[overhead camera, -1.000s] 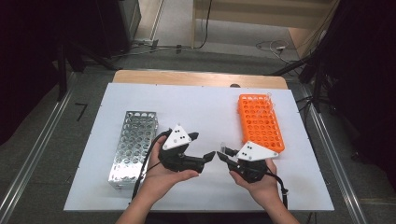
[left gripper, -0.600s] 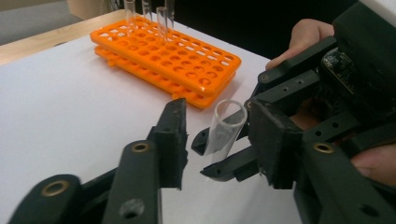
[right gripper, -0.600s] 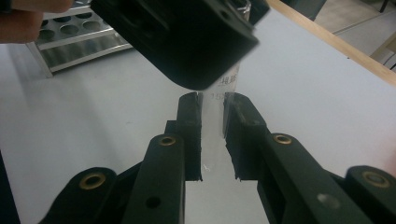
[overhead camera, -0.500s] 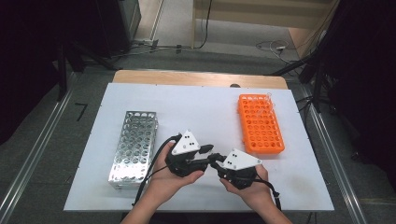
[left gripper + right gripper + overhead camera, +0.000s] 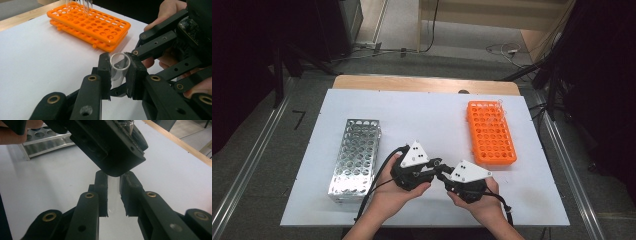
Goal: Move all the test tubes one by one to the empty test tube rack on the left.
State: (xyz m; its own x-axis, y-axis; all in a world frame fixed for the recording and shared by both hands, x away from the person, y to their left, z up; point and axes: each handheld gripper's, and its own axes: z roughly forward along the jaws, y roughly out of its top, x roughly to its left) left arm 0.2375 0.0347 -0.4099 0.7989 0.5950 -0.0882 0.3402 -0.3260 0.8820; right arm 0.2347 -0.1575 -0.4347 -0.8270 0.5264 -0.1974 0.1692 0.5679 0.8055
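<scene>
The left tool (image 5: 120,71) has just closed on the clear tube (image 5: 119,65), also clamped by the right tool (image 5: 113,195), mid-table.

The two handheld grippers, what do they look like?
Both the left gripper and right gripper are black linkage frames with brass-coloured pivot pins, each topped by a pale three-cornered plate with small dark dots. Black cables trail back past bare forearms.

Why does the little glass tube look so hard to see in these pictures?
It is clear glass: in the left gripper view the tube shows mainly by its bright rim; in the right gripper view it is a pale streak between dark tongs; the high view is too distant.
</scene>
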